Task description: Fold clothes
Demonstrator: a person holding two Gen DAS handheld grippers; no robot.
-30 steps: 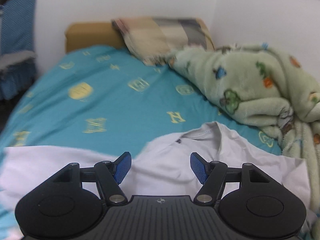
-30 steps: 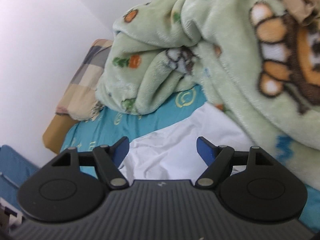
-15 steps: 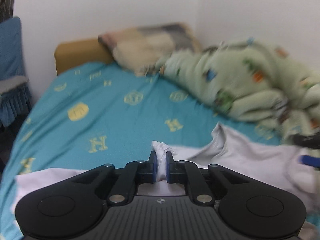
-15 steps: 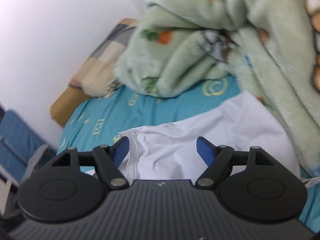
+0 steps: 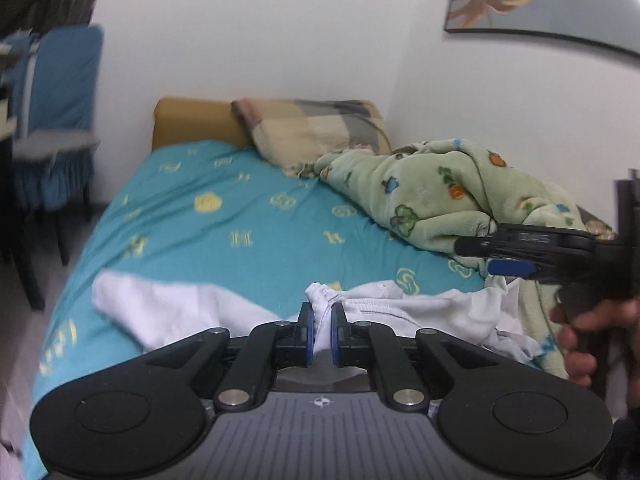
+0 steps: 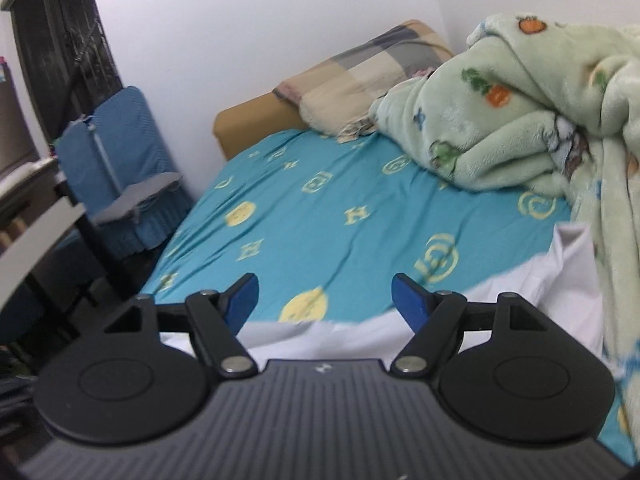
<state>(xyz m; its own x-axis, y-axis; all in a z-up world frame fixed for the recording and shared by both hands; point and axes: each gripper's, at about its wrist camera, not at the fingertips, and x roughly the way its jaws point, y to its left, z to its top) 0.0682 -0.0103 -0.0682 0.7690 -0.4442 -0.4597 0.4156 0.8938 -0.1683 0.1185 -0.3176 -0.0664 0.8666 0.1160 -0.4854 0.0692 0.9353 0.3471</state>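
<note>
A white T-shirt (image 5: pixel 168 308) lies crumpled on the turquoise bed sheet (image 5: pixel 240 216). My left gripper (image 5: pixel 319 330) is shut on a bunched fold of the shirt, which pokes up between its blue pads. In the left wrist view my right gripper (image 5: pixel 510 258) hovers at the right edge over the shirt, held by a hand (image 5: pixel 580 336). In the right wrist view my right gripper (image 6: pixel 324 298) is open with nothing between its fingers, above the edge of the white T-shirt (image 6: pixel 552 292) and the sheet (image 6: pixel 320 208).
A green fleece blanket (image 5: pixel 440 200) is heaped along the right side of the bed, against the wall. A checked pillow (image 5: pixel 312 128) leans on the tan headboard (image 5: pixel 188 120). A blue-covered chair (image 6: pixel 120 160) and a table edge (image 6: pixel 36 240) stand left of the bed.
My left gripper closed on a fold of the shirt and has lifted back with it. My right gripper, still open, swung left from the blanket toward the open sheet.
</note>
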